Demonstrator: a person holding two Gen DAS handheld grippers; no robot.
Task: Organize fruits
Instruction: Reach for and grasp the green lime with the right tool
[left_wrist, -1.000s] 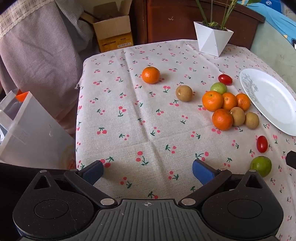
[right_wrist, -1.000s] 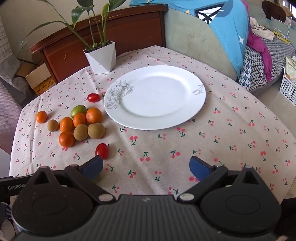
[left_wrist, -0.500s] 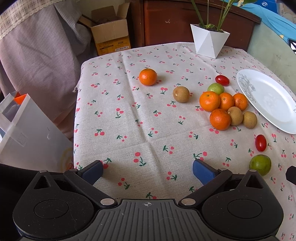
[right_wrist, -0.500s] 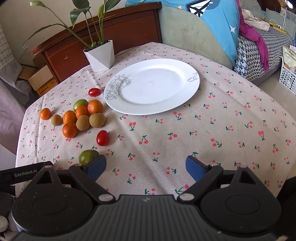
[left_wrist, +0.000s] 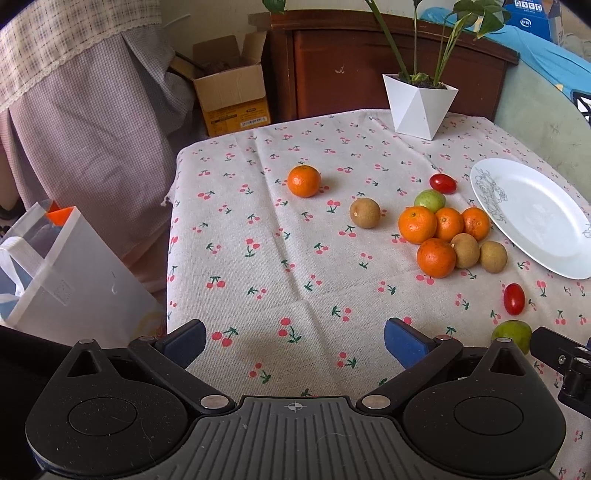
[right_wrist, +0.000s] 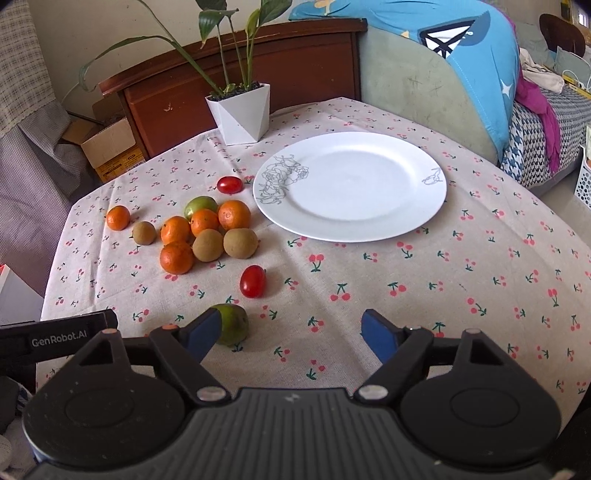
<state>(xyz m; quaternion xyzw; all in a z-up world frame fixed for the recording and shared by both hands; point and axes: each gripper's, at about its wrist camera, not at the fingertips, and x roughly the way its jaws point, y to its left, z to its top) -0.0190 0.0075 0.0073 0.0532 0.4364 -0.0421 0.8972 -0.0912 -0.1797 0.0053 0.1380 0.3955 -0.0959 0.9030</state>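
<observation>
Since nothing is held, both grippers are seen spread wide over near edge of table. Green fruit lies just beside left fingertip of right gripper, nearer it than left gripper. Plate sits beyond, toward far edge, bare.

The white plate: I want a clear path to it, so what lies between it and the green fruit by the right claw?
In the right wrist view, between the green fruit and the white plate, only a cherry tomato and bare cherry-print tablecloth.
</observation>
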